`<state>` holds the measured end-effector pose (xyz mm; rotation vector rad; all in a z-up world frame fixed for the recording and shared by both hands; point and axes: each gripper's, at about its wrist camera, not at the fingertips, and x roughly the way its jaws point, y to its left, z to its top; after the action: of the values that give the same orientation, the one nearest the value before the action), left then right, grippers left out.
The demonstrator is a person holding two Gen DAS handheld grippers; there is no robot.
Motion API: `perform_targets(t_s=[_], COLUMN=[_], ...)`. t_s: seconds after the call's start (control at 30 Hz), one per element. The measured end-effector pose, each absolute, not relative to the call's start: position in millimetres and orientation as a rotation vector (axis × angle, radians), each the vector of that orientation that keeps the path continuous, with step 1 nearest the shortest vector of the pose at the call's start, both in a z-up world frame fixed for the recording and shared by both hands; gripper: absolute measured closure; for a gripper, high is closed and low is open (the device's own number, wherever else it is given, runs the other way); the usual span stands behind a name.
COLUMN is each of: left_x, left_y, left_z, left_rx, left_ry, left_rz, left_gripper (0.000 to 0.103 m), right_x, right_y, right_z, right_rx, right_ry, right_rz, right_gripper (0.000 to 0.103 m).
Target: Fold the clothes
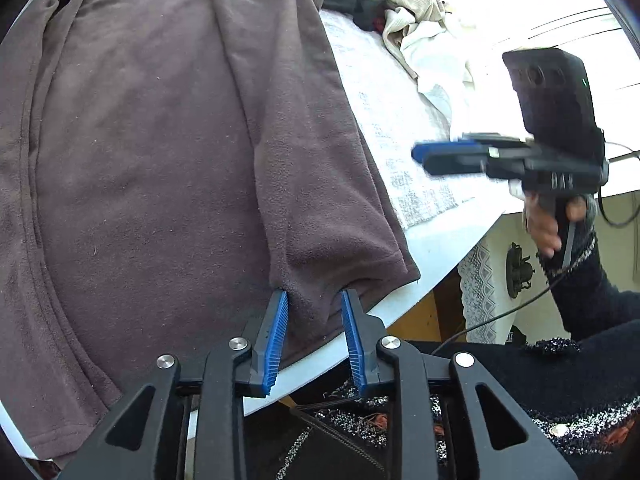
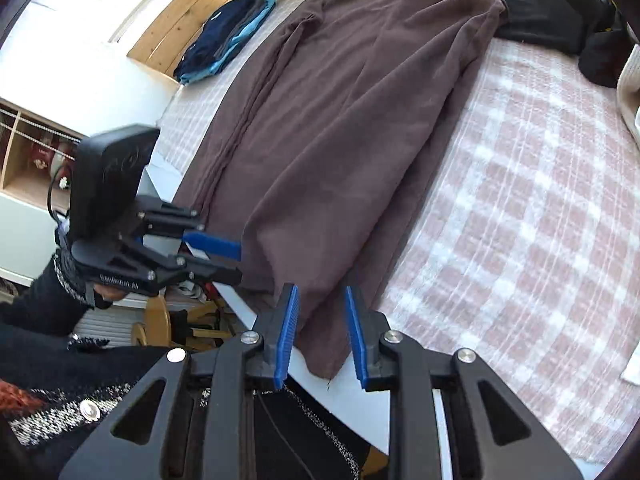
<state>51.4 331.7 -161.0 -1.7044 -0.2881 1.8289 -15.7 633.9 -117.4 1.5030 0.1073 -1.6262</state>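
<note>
At the frame's bottom, both tongs, left [image 1: 314,294] and right [image 2: 322,292], stand slightly open, straddling the brown garment's [image 1: 160,140] hem ungripped; next, pinch and fold upward.

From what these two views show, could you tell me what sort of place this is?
Probably a home room: a checked cloth covers the table, folded clothes and an unfolded heap lie on it, with a lace curtain below.

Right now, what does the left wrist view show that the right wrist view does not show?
Only the left wrist view shows the cream clothes heaped at the far end. Only the right wrist view shows the folded blue stack and the wooden shelf. Both show the brown garment spread on the checked cloth, the dark clothes pile, and both grippers, left gripper and right gripper, open at the garment's near edge.
</note>
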Motion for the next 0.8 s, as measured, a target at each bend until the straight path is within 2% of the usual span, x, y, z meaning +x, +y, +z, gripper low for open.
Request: perform_targets(t_s=[0.17,0.33,0.37,0.4,0.43,0.6,0.8], left_x=[54,55,55,54,54,58,39], left_y=[336,340,341,343,345,352,346], left_z=[-161,-160,-160,-160,-160,-151,-140], left_rx=[-1.694,-1.681,-1.679,-1.676,-1.671,-1.636,-1.608], left_ry=[-0.21,-0.14,-0.125,-0.11,-0.094,-0.038,0.025], left_rz=[1.789,1.773,1.77,1.767,1.767,1.763,1.776], left_gripper=[0.078,0.078,0.078,0.078,0.078,0.078,0.078], right_x=[27,21,20,20,20,30,30], right_y=[607,601,601,603,604,633,622], right_z=[-133,-138,-137,-135,-133,-117,-146], right_rx=[1.468,1.474,1.477,1.477,1.476,1.507,1.615], right_ry=[0.296,0.277,0.264,0.234,0.204,0.037,0.103], right_rz=[-1.716,-1.836,-1.858,-1.873,-1.888,-1.931,-1.946], right_gripper=[0.078,0.08,0.084,0.094,0.096,0.097,0.097])
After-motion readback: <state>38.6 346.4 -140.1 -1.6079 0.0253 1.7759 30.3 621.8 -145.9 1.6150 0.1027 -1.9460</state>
